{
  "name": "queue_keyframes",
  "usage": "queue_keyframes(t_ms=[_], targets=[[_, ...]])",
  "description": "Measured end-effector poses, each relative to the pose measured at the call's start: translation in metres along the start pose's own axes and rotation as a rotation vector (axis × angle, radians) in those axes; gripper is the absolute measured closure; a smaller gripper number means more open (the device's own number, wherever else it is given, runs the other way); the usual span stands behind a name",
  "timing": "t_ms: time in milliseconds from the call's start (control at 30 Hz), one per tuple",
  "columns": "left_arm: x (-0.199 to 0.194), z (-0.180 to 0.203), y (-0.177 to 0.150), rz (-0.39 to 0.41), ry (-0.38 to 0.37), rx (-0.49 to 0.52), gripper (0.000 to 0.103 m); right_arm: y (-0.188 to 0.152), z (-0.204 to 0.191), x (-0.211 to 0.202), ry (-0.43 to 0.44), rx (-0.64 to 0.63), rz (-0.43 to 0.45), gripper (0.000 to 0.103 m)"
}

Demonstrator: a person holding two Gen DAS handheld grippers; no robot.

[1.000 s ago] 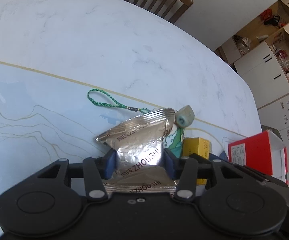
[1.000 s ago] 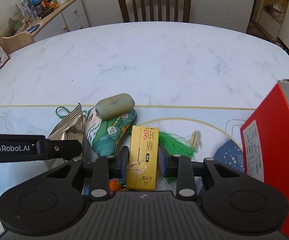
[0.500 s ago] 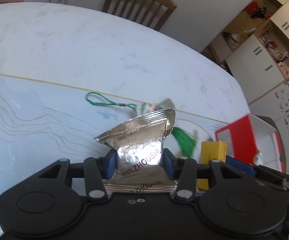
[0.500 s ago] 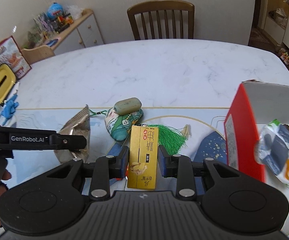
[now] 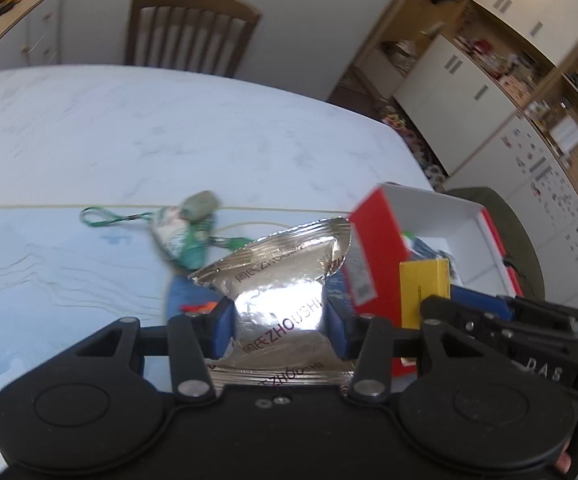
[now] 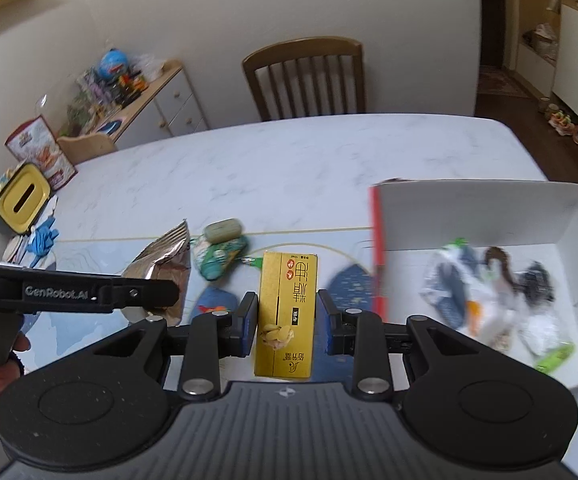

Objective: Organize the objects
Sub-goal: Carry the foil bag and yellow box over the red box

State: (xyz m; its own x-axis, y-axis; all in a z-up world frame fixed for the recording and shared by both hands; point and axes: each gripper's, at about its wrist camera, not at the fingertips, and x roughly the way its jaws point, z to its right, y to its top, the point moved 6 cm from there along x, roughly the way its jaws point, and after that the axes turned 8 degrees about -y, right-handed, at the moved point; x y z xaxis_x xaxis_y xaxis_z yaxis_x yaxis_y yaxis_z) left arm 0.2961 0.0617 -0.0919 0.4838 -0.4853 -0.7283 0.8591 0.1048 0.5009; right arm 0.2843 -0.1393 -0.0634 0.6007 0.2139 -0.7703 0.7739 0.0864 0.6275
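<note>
We clamp a yellow carton (image 6: 287,312) in the right gripper (image 6: 287,317), long axis pointing at twelve o'clock. The red-walled box (image 6: 485,216) lies at two o'clock, nearer this hand. Our left gripper (image 5: 279,330) pinches a foil packet (image 5: 277,280).

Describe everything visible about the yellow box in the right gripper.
The yellow box is a slim, upright cardboard carton with red-and-black Chinese print and a small food picture low on its face. The right hand-held gripper clamps its long sides between blue pads, lifted above the table, left of the red-walled box.
</note>
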Motion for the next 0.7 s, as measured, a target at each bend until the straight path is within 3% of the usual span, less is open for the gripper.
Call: queue_keyframes(t_ms=[433,700], targets=[[0.047,0.087,0.001,-0.037,-0.039,0.068,0.057,0.001,0.124,-0.018,-0.100,0.083,0.029,0.074],[0.083,0.140,0.006,-0.055,-0.039,0.118,0.057,0.000,0.179,-0.011,-0.151,0.104,0.028,0.074]])
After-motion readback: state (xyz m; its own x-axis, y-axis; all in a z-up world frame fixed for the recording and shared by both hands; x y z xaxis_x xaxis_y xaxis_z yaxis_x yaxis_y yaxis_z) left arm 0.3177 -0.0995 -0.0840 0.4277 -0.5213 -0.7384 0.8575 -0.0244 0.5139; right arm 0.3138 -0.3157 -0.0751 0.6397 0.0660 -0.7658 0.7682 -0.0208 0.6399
